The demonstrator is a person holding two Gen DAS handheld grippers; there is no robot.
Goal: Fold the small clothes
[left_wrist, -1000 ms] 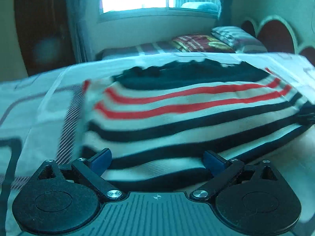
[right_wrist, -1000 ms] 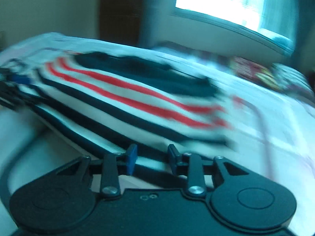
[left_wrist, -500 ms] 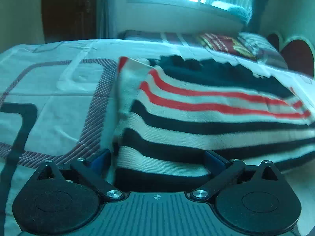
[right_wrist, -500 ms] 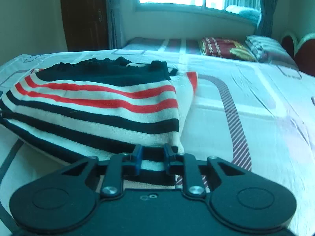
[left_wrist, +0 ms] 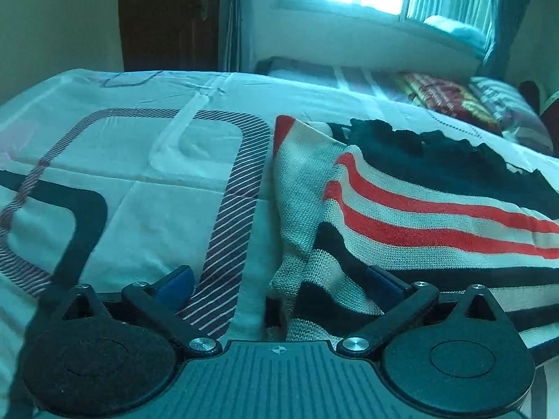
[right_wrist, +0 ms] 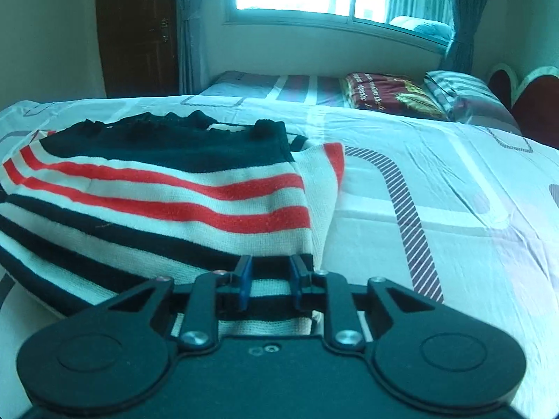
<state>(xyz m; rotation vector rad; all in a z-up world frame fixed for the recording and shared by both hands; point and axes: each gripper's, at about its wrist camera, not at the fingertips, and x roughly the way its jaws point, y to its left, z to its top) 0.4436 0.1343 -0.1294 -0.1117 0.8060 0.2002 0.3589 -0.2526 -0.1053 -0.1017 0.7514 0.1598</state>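
The right tool (right_wrist: 269,281) has just narrowed and is clenched on the near hem of the striped knit sweater (right_wrist: 157,202). The left tool (left_wrist: 276,284) stands released, the sweater's left corner between its jaws; it has shifted from mid-hem toward that corner. The sweater lies spread on the bed (left_wrist: 139,181).

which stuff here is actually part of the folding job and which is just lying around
Part of the job:
- striped knit garment, lying on the bedsheet
- right gripper, jaws narrow around its near edge
- left gripper, jaws wide at its corner

Just lying about:
- dark red pillow
- striped pillow
- curtains
- door
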